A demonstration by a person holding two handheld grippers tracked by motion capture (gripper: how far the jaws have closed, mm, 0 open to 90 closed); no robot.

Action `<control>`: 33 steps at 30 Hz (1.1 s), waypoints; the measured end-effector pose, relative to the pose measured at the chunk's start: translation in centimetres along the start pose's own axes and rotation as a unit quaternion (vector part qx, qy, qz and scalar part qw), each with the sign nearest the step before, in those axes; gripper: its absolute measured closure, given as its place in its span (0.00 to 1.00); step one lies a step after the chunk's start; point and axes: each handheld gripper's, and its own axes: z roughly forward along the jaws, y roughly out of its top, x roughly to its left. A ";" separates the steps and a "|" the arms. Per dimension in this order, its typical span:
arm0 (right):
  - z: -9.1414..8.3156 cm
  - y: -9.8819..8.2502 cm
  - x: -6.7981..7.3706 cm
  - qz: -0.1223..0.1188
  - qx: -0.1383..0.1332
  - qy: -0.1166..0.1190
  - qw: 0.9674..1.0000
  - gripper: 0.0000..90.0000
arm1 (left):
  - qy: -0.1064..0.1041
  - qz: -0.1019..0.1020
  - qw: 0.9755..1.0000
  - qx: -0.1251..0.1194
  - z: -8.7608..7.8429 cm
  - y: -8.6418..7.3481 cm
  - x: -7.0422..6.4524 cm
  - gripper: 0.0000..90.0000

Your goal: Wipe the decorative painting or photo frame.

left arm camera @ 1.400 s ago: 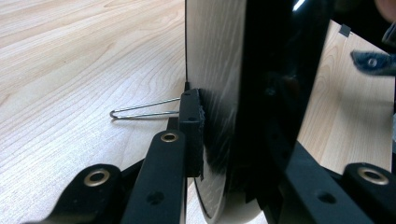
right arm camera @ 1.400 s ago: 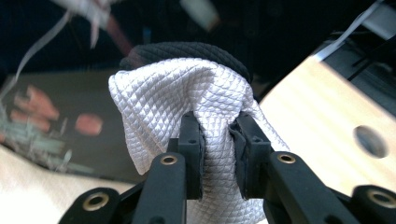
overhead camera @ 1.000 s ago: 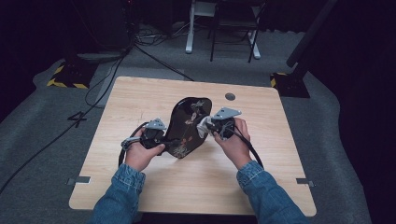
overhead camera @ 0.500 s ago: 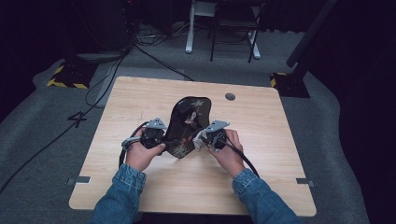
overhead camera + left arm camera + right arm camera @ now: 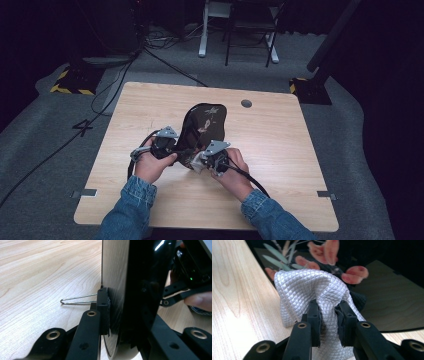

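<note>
Two grippers work one object on my wooden table (image 5: 280, 150), and I list the scene from largest item to smallest.

1. Table: light wood, with a round grommet hole (image 5: 246, 103) near the far edge.

2. Black glossy tray (image 5: 207, 122): it sits at the table's middle, tilted up on its near edge, with its floral face turned toward my right side. Its long axis runs from my hands away toward the far edge.

3. Left gripper (image 5: 110, 315): I see its jaws clamped on the tray's near rim, one pad on the pale back face and one on the dark front. This hand serves as the fixture that holds the tray upright. A thin wire stand (image 5: 77, 300) lies on the wood just behind the tray.

4. Right gripper (image 5: 328, 320): its jaws are pinched together on a bunched grey quilted cloth (image 5: 312, 287). The cloth's free end points straight ahead at the tray's painted face, low down near the rim.

My judgement: the wiping hand is the right one, and it is nearer the painted surface. The next stroke should run along the tray's long axis, away from me, while the left clamp stays firm.
</note>
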 end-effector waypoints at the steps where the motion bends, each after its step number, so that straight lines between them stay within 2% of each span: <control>1: 0.0 0.0 0.0 -0.004 0.000 -0.002 1.000 0.84 | -0.002 0.000 1.000 0.000 0.0 0.0 0.0 0.88; 4: 0.0 -0.2 -0.4 -0.002 -0.002 0.002 1.000 0.84 | 0.001 0.004 1.000 0.003 0.1 0.0 -0.1 0.88; 6: 0.1 -0.5 -0.7 -0.012 0.006 -0.013 1.000 0.84 | 0.001 0.005 1.000 0.004 0.1 0.0 -0.2 0.88; 10: 0.1 -1.2 -2.0 0.003 0.012 -0.027 1.000 0.84 | -0.002 0.005 1.000 0.004 0.1 0.0 -0.2 0.88; 15: -0.2 -2.1 -4.3 0.028 0.019 -0.052 0.998 0.84 | -0.007 0.007 1.000 0.006 0.2 0.0 -0.2 0.87; 18: -0.4 -2.3 -4.8 0.033 0.021 -0.062 0.997 0.84 | -0.006 0.006 1.000 0.004 0.3 0.0 -0.3 0.87; 21: -0.4 -2.1 -4.2 0.024 0.024 -0.068 0.997 0.84 | -0.005 0.005 1.000 0.006 0.2 0.1 -0.3 0.88; 25: -0.3 -1.7 -2.8 0.021 0.017 -0.044 0.999 0.84 | -0.005 0.004 1.000 0.005 0.2 0.1 -0.3 0.88; 29: 0.2 -1.2 -0.7 0.000 0.012 -0.011 1.000 0.83 | -0.004 0.001 1.000 0.003 0.2 0.0 -0.2 0.88; 32: 0.5 -1.1 -0.1 -0.002 0.015 0.000 1.000 0.83 | -0.004 -0.002 1.000 0.002 0.1 0.0 -0.2 0.88; 33: 0.6 -1.2 -0.1 0.004 0.014 0.005 1.000 0.83 | -0.004 -0.002 1.000 0.002 0.1 0.0 -0.2 0.88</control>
